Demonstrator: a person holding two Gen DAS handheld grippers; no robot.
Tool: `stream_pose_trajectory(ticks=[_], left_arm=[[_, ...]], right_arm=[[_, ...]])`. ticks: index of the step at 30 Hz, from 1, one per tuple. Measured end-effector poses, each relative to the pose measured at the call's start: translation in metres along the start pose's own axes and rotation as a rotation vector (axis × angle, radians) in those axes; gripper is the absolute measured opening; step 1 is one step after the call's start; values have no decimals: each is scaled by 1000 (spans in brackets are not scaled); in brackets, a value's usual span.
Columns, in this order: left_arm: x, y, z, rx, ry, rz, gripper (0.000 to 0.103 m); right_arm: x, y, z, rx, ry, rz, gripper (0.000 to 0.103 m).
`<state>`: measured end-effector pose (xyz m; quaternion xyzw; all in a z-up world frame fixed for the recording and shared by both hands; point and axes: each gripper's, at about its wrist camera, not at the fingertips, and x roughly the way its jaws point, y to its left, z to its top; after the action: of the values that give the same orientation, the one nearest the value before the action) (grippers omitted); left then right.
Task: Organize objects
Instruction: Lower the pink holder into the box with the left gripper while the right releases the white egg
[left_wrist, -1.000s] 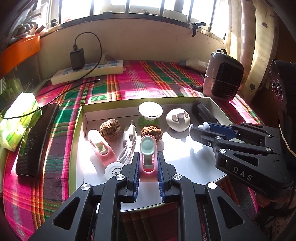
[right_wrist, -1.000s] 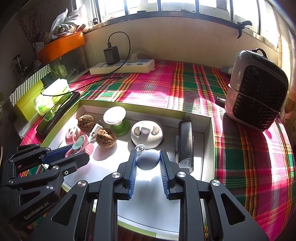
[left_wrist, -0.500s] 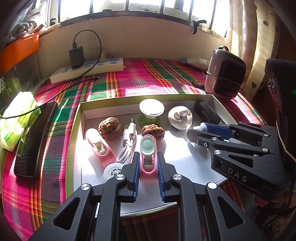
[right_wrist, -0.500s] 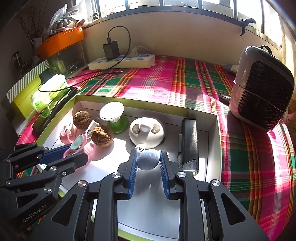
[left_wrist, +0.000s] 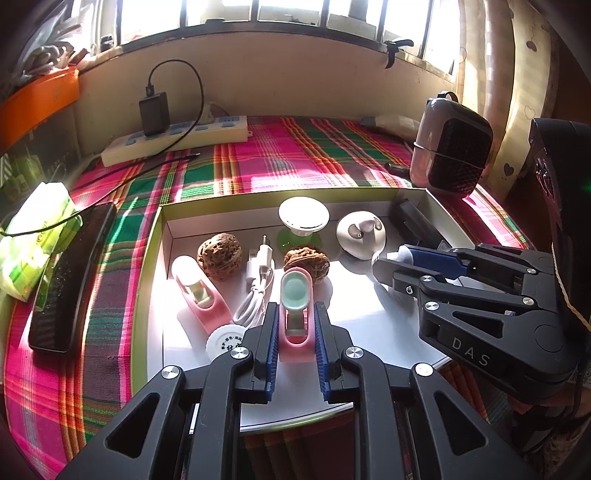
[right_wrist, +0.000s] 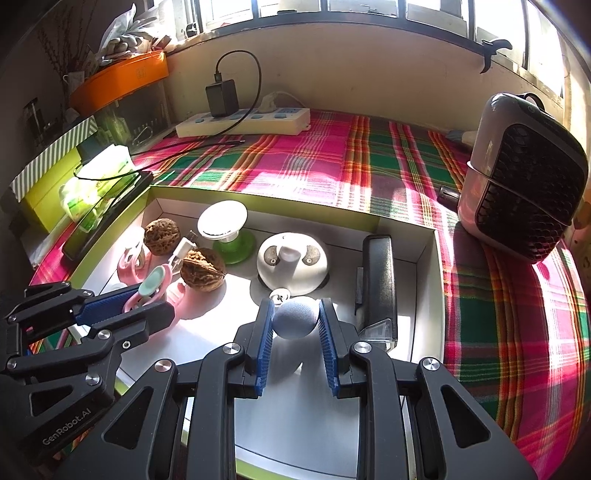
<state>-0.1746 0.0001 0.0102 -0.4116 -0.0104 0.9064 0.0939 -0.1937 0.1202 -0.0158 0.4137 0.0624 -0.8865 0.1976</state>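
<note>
Presently the left tongs (left_wrist: 295, 332) are nearly pressed together, pinching a pink holder (left_wrist: 295, 325) with a mint-green oval pad at its far end; both blue pads bear on its sides. The right tongs (right_wrist: 295, 325) are likewise narrowed, clamped on a grey-blue ball (right_wrist: 295, 320). Both items sit low over the white floor of a green-rimmed box (left_wrist: 147, 266) on the plaid-covered tabletop (left_wrist: 295, 155).

Inside the box, beyond the held items: a second pink holder (left_wrist: 199, 295), two walnuts (left_wrist: 219, 256) (left_wrist: 306, 263), a coiled white cable with plug (left_wrist: 255, 288), a white disc on a green base (left_wrist: 303, 218), a white domed piece (left_wrist: 361, 234), a round white lid with printed lettering (left_wrist: 225, 341) and a black stapler-like device (right_wrist: 376, 273) along the right wall.

Against the earlier frames, both grips and the box contents are unchanged; only the framing shifts slightly.

Outside the box lie a power strip (left_wrist: 173, 138), a small heater (left_wrist: 452, 147) and a dark phone-like slab (left_wrist: 70, 277).
</note>
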Motion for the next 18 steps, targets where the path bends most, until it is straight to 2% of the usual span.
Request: stream_pose_trajectory(ticks=[11,16,18], left_arm=[[1,0,0,4,2,6,18],[0,1,-2,2,4,16,22],[-2,2,-3,-1,4,24,23]], right_arm=[[-1,0,-1,6,-4,-2,26],[-5,2,-1,3,-15,3,36],[-8,2,-2,5,-24,-3,38]])
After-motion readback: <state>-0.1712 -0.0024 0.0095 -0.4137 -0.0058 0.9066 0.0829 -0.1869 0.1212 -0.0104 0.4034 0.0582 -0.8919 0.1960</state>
